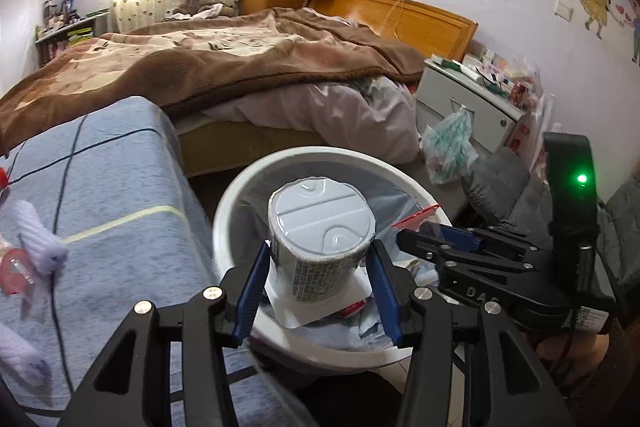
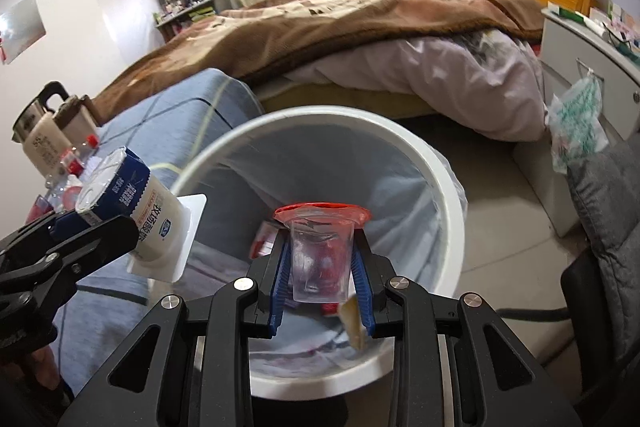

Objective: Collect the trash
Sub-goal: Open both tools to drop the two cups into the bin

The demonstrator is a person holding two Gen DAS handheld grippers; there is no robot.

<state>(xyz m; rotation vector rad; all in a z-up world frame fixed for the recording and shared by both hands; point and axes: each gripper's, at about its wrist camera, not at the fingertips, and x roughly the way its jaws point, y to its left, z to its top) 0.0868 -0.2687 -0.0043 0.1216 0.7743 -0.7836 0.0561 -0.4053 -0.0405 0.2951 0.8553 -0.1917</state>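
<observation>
Right over the white bin (image 2: 448, 187), the right gripper (image 2: 322, 275) pinches a clear cup (image 2: 320, 255) dead centre while at 9 o'clock the left gripper (image 1: 320, 283) clamps a yogurt tub (image 1: 320, 227) near the rim, both just need dropping.

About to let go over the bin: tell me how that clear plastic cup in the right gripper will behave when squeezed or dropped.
The clear cup, pinched in the right gripper, looks thin-walled, so it probably flexes and could crack under a harder squeeze. It appears nearly empty, so likely very light. Its red peeled lid hangs loose and may flap. Released here, it should fall into the white bin.
</observation>
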